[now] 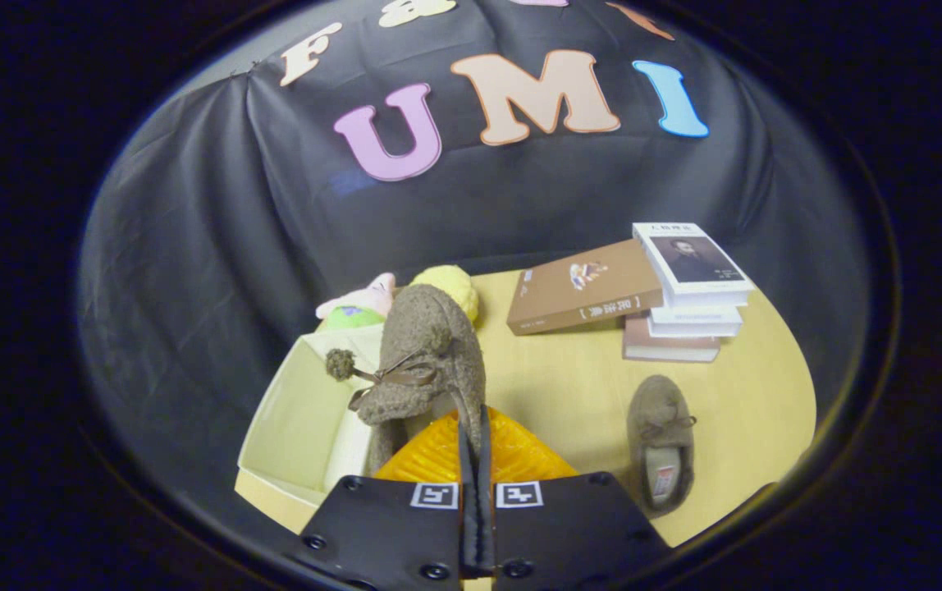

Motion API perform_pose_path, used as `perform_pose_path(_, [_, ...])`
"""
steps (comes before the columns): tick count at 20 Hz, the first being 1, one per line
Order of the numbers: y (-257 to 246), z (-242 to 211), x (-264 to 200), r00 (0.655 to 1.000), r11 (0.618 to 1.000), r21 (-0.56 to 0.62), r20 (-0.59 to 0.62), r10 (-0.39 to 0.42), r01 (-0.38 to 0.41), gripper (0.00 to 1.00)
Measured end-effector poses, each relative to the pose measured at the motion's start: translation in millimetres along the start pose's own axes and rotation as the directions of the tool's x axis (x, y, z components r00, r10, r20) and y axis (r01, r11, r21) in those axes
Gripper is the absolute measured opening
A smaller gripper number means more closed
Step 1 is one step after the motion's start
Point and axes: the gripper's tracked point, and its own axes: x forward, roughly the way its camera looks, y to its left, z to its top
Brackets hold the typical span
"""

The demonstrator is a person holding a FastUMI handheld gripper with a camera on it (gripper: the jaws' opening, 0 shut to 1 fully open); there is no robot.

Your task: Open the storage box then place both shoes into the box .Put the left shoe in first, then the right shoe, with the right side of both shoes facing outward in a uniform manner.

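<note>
One shoe (426, 361) hangs from the gripper (475, 427) in the gripper view: the two fingers stand nearly together, pinching the shoe's heel rim between them, with no visible gap. The held shoe is lifted, toe pointing away, its bow and pompom on the side toward the open storage box (299, 410). The box lies just beside and below the shoe, its pale interior bare, its near corner close to the table's front edge. Plush toys (405, 295) sit beyond the box against the cloth wall. The second shoe (660, 443) rests flat on the table (569, 386), well apart on the other side. Stacked books (668, 295) occupy the far corner. Bare tabletop lies between the second shoe and the held one.
</note>
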Motion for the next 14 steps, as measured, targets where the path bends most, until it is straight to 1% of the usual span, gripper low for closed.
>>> perform_pose_path(4, [53.5, 15.6, 1.7, 0.999, 0.999, 0.022, 0.034, 0.038, -0.039, 0.03])
perform_pose_path(7, [89.7, 15.5, 8.9, 0.998, 0.998, 0.029, 0.035, 0.059, -0.06, 0.03])
perform_pose_path(11, [126.8, -6.0, 32.9, 0.999, 0.998, 0.044, -0.006, 0.051, -0.051, 0.03])
perform_pose_path(14, [142.9, -31.2, 54.0, 0.997, 0.997, 0.071, -0.07, 0.023, -0.018, 0.03])
